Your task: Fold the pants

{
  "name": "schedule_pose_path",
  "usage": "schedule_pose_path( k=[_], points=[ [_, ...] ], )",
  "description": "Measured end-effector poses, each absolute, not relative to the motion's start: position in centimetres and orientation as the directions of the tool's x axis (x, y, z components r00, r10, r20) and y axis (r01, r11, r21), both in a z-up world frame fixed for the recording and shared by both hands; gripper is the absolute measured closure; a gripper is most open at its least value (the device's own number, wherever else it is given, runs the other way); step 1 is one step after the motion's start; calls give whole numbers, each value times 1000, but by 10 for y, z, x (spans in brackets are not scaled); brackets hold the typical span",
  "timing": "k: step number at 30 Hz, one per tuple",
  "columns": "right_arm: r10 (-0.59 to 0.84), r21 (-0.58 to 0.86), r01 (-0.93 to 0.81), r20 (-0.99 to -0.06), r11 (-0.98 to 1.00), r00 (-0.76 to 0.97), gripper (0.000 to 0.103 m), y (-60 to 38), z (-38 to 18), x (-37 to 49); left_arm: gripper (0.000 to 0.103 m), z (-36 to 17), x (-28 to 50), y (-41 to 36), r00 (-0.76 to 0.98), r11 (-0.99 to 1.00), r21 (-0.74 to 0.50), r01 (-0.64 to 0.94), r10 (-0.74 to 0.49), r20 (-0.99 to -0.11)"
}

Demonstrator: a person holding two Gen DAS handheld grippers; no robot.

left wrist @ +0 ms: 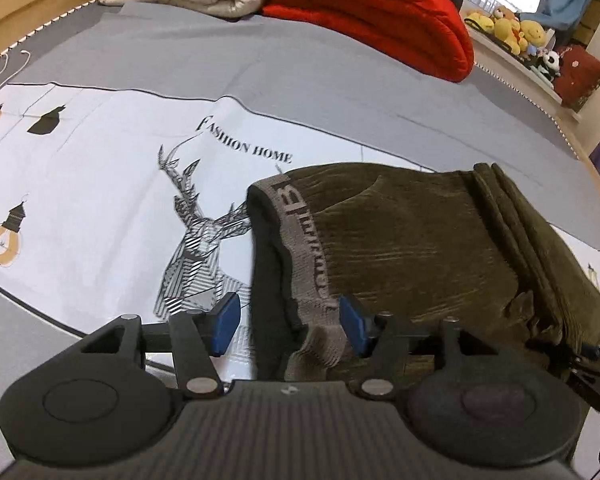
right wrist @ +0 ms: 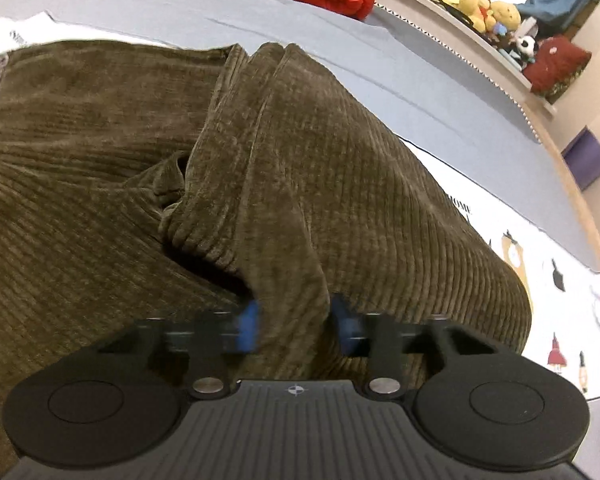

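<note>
The pants [left wrist: 428, 248], olive corduroy, lie on the bed [left wrist: 260, 52] already folded into a thick bundle, just right of the deer print [left wrist: 196, 252] on the sheet. The grey waistband [left wrist: 300, 240] faces the deer, and stacked leg layers sit on the bundle's far side from it.

The left gripper [left wrist: 288, 324] stands wide open at the near end of the waistband. The band passes between its blue pads [left wrist: 225, 322] with clear gaps on both sides, so it grips nothing.

The right gripper [right wrist: 294, 324] is at the leg side of the bundle, well away from the deer. A ridge of corduroy rises between its pads, which are motion-blurred. They sit close to the cloth, but whether they pinch it or merely flank it I cannot tell.

Judging by the compact stack, the fold is nearly done; the step in hand looks like either releasing the last fold or taking hold for one more. The next move calls for lifting both tools away cleanly without dragging the top layer, or else closing evenly on waistband and leg edge so the layers turn over together.
</note>
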State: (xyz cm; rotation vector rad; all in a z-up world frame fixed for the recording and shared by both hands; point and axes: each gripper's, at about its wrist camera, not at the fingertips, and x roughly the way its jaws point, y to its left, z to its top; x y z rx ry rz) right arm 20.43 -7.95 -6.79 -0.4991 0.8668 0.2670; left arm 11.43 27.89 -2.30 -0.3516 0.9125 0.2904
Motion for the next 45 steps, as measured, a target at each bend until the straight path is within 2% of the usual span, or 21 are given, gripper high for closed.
schedule_pose_path(
  k=[2,8,11,13,14,16,19,21,22,24,26,27,29,30,31,34,39,41,43,44,45],
  points=[
    [46,-305,-423,-764,853,644,82,-90,-59,199,43,-22,118,272,586,908,-172,-383,94,-805],
    [82,-192,-322,-734,927,674,87,-171,-22,192,42,-24,123,249,590,901,-208,-380,63,-805],
    [60,-177,-289,-752,941,657,89,-218,-18,182,42,-25,127,236,590,902,-230,-365,33,-806],
    [42,-175,-285,-783,942,620,90,-245,-23,175,42,-26,130,223,584,914,-222,-340,20,-812],
    [28,-180,-287,-803,941,596,96,-255,-27,172,42,-26,131,217,581,920,-214,-330,19,-813],
    [-6,-197,-302,-845,933,534,96,-272,-40,168,42,-25,132,204,577,930,-196,-311,21,-816],
    [30,-142,-344,-894,928,448,96,-284,-49,161,42,-22,128,191,550,934,-204,-293,-10,-835],
    [70,-122,-347,-868,930,492,95,-288,-37,159,43,-15,124,181,516,946,-175,-272,-9,-856],
    [102,-96,-334,-843,938,528,93,-290,-26,160,43,-9,121,177,519,953,-162,-256,-6,-855],
    [171,-35,-312,-777,949,606,81,-293,-3,160,42,4,110,165,537,968,-144,-204,-12,-844],
    [232,12,-309,-689,951,687,54,-295,17,161,42,10,99,154,554,971,-168,-169,-47,-831],
    [244,17,-307,-648,952,722,50,-292,23,161,43,8,93,150,567,971,-183,-155,-64,-821],
    [255,11,-312,-602,950,756,48,-285,26,165,67,-7,83,137,574,981,-168,-94,-85,-815],
    [250,-2,-315,-602,949,758,48,-286,24,168,92,-23,82,128,530,991,-114,-67,-62,-845],
    [241,-25,-322,-609,946,756,48,-277,20,173,100,-36,84,124,466,994,-66,-89,-17,-885],
    [211,-107,-361,-645,927,734,48,-248,0,189,100,-43,91,128,449,982,-155,-112,-89,-889],
    [189,-208,-456,-706,865,682,48,-191,-21,211,99,-56,101,132,421,989,-84,-126,-23,-907],
    [140,-293,-477,-717,829,683,48,-174,-32,216,93,-60,103,138,402,986,-97,-138,-34,-915],
    [111,-334,-486,-723,808,682,48,-163,-43,224,72,-64,105,141,387,987,-100,-123,-45,-921],
    [101,-344,-487,-726,803,680,51,-160,-47,229,69,-66,106,140,380,989,-93,-118,-41,-924],
    [95,-343,-484,-730,805,677,58,-160,-50,231,67,-69,106,140,364,991,-79,-112,-33,-931]
  ],
)
